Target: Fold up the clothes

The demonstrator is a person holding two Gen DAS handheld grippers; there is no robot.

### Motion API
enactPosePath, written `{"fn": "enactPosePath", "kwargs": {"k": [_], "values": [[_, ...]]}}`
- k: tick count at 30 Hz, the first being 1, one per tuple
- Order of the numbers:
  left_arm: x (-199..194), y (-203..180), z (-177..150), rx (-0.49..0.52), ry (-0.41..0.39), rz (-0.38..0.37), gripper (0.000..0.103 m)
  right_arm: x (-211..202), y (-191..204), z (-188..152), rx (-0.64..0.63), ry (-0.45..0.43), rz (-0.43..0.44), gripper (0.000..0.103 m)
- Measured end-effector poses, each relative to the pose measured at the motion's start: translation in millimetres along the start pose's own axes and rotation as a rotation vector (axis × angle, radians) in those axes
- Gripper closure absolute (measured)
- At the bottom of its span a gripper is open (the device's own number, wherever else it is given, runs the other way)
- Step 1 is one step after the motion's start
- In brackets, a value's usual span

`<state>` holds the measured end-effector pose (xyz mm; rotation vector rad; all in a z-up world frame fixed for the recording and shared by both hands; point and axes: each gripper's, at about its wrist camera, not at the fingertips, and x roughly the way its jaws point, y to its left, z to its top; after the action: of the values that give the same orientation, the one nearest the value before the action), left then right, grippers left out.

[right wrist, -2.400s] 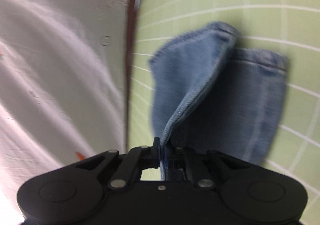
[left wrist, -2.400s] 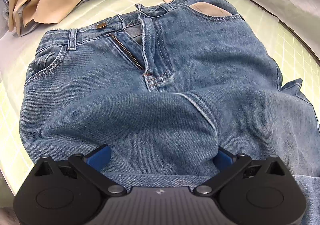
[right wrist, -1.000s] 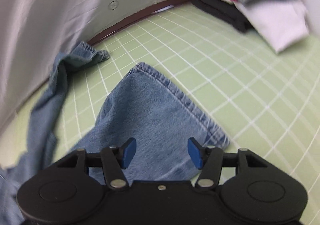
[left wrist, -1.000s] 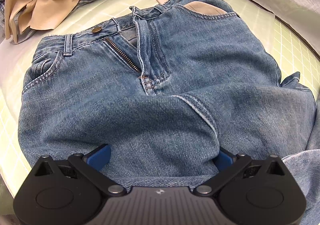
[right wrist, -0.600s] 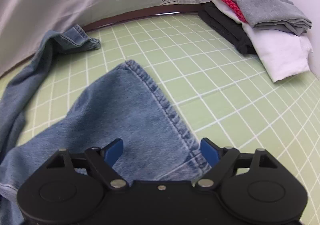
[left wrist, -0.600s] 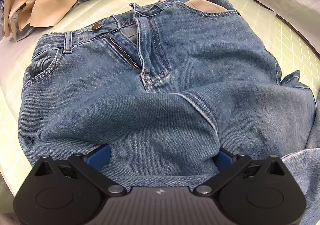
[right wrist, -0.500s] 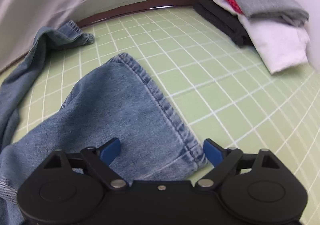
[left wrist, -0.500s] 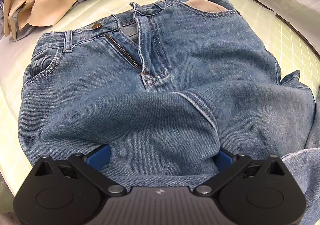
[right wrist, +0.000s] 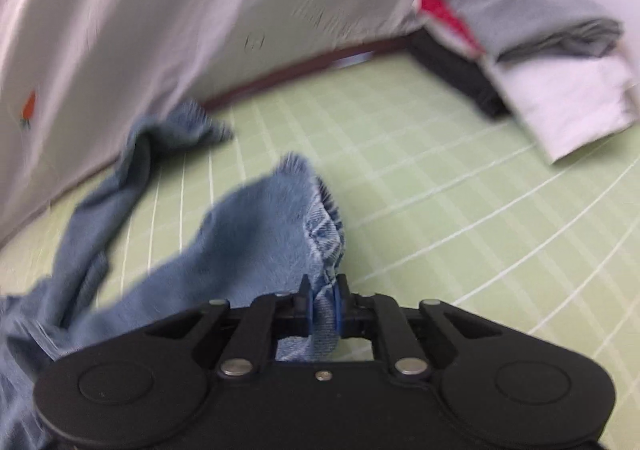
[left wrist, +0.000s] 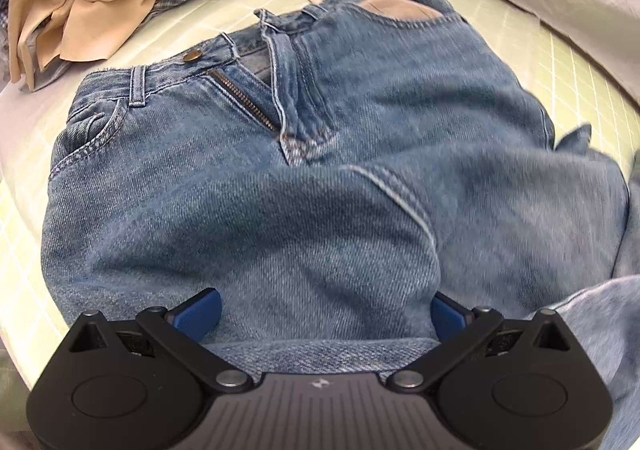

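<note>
Jeans (left wrist: 320, 177): spread on green grid tabletop (right wrist: 460, 177), waistband far.
Left claw (left wrist: 326, 308): jaws wide apart, straddling a denim fold.
Right claw (right wrist: 323, 308): just closed, clamped on leg hem (right wrist: 324, 238).

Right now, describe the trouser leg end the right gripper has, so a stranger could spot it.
On the green gridded mat, blue jeans trail two legs toward the white sheet. The near leg's hem is bunched and pinched in the right gripper, lifted off the mat. The other leg's hem lies loose by the sheet.
</note>
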<state>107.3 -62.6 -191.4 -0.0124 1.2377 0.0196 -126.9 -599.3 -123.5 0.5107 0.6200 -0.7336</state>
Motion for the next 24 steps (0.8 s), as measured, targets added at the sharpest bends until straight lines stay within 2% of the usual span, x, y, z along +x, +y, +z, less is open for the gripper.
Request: {"fn": "enactPosePath", "kwargs": {"k": [6, 8, 10, 12, 15, 21, 23, 24], "values": [[-7.1, 12.6, -14.0, -0.043, 0.016, -0.030, 0.000, -81.8, -61.3, 41.8, 0.035, -0.246, -0.099, 0.093], [-11.4, 11.9, -23.6, -0.038, 0.016, -0.061, 0.000, -103.7, -79.6, 46.8, 0.039, -0.290, -0.103, 0.093], [-15.4, 10.1, -34.2, -0.026, 0.009, -0.069, 0.000, -118.0, -92.4, 43.3, 0.031, -0.297, -0.124, 0.093], [-18.5, 6.7, -44.8, -0.027, -0.006, -0.042, 0.000, -123.2, -105.7, 35.9, 0.027, -0.276, -0.150, 0.093], [-23.1, 2.1, -60.3, -0.031, -0.029, -0.002, 0.000, -117.6, -126.2, 16.3, 0.054, -0.189, -0.198, 0.093], [-34.1, 18.6, -73.4, -0.092, -0.059, -0.020, 0.000, -100.0, -161.8, -29.4, 0.080, 0.018, -0.258, 0.090], [-38.6, 26.3, -73.3, -0.115, -0.073, -0.035, 0.000, -95.0, -168.7, -38.0, 0.057, 0.076, -0.275, 0.085], [-42.6, 28.2, -75.4, -0.124, -0.079, -0.043, 0.000, -94.2, -171.8, -40.3, 0.048, 0.090, -0.281, 0.077]]}}
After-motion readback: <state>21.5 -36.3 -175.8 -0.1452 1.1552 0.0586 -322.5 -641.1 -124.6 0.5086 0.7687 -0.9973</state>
